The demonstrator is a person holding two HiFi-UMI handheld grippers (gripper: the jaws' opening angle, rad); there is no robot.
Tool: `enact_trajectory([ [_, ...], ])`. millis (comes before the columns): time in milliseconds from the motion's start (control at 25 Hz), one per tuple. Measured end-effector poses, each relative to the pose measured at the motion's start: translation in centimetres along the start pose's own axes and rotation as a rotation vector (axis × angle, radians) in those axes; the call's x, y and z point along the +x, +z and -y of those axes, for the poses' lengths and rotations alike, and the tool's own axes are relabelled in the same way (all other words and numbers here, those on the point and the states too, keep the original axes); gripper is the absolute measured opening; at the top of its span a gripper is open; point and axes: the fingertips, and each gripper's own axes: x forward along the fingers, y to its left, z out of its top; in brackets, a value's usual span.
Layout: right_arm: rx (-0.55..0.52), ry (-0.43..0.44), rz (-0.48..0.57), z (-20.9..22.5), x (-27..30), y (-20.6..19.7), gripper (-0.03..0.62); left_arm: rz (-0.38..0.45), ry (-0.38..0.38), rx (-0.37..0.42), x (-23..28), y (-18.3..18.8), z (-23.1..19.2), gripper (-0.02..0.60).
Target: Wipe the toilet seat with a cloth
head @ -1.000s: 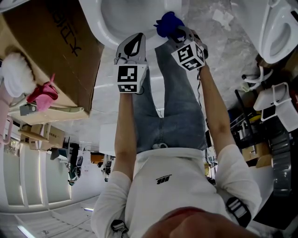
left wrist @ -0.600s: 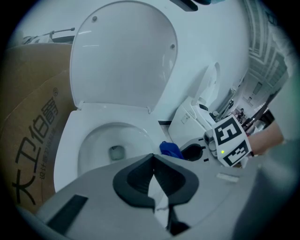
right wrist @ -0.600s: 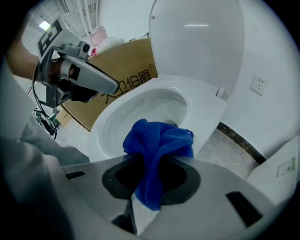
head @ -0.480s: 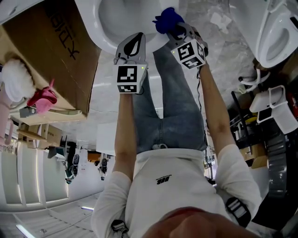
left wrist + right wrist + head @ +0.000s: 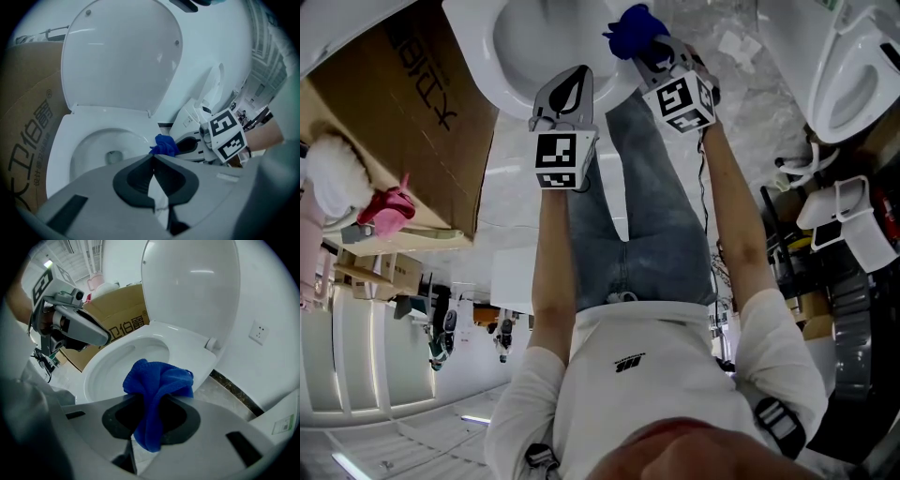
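Blue cloth is hanging pinched in the right gripper, which is edging closer over the seat than a second ago; wiping looks about to begin. The left gripper is waiting alongside, pressed together and empty
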Motion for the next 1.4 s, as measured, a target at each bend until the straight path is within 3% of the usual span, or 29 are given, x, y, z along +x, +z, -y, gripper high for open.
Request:
enact_trajectory([
  [760,-0.031,-0.059,0.043,6.3,0.8,4.5,0.087,0.043,0.012,-0.005,1.8,4.1,-1.1,0.008],
  [1160,-0.001,-0.167,0.031,9.1,-1.2,7.7,0.091,0.095,-0.006,0.079,0.5,8.0,-1.3,0.008],
  [1400,0.022,-0.214,0.075,7.2,-7.0,10.3,0.094,0.115,-0.026,0.147,-3.5,11.0,0.0,0.008],
])
